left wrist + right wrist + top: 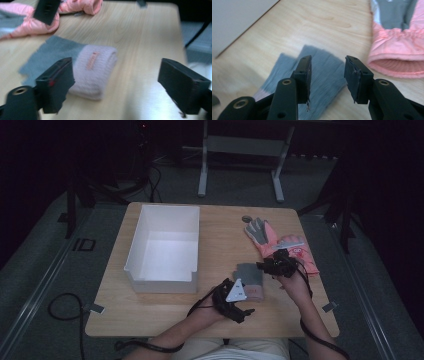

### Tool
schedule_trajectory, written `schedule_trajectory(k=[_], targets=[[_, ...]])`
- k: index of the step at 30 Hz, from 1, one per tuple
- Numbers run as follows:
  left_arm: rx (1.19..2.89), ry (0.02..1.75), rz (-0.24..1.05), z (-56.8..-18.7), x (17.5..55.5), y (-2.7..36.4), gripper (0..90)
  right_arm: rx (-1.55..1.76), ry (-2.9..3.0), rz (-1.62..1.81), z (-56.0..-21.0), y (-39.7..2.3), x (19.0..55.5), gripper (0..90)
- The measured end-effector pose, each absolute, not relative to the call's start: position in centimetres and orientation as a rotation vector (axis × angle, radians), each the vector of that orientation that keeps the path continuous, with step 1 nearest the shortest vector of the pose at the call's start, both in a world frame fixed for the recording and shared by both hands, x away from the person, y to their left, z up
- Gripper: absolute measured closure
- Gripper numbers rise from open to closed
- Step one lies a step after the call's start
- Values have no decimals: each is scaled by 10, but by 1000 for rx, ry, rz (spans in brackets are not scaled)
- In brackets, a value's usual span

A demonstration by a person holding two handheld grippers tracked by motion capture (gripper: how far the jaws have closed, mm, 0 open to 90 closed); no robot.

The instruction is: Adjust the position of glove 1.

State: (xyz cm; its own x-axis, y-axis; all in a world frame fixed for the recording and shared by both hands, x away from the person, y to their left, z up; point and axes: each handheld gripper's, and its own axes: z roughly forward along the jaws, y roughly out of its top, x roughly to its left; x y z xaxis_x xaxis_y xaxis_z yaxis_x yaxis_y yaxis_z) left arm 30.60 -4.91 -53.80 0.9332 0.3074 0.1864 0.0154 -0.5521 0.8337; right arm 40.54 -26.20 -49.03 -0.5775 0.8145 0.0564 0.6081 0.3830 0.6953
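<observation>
High view
Table [165,315]: one wooden top is seen, and everything is carried on it.
Box [165,249]: one white open box is placed on the left half, its far wall near the far edge.
Gloves: two are counted. One pink-and-grey padded glove [280,245] is laid toward the far right corner; one grey knit glove with a pink cuff [248,279] is laid nearer the near edge, right of the box.
Left gripper [247,310]: it is held just near of the knit glove's cuff, a grey three-cornered plate on top.
Right gripper [264,266]: it is held over the knit glove's far right end, just beside the padded glove.

Left gripper view
Jaws: two black jaws are spread wide and nothing is pressed between them; the gripper is released.
Knit glove [96,70]: its pink cuff is seen lying flat on the wood between the jaws, close to the left one.
Padded glove [30,22]: it is seen at the top left.

Right gripper view
Jaws: two are parted with a clear gap; nothing is clamped, so the gripper is released.
Knit glove [327,72]: its grey part is seen below and behind the jaws.
Padded glove [397,50]: it is seen at the right.
Box [237,20]: one wall is seen at the top left.
</observation>
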Motion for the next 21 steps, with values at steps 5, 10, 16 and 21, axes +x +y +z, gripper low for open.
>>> schedule_trajectory(k=[5, 10, 16, 21], targets=[[2229, 53, 541, -537, 311, -67, 227, 1289, 2344, 1000, -496, -266, 419, 582], [2305, -27, 539, -544, 321, -76, 350, 1404, 2335, 965, -519, -266, 434, 535], [2347, -69, 598, -557, 324, -79, 385, 1487, 2346, 908, -537, -263, 441, 490], [2353, -35, 626, -561, 328, -80, 528, 1566, 2335, 903, -544, -265, 442, 469]])
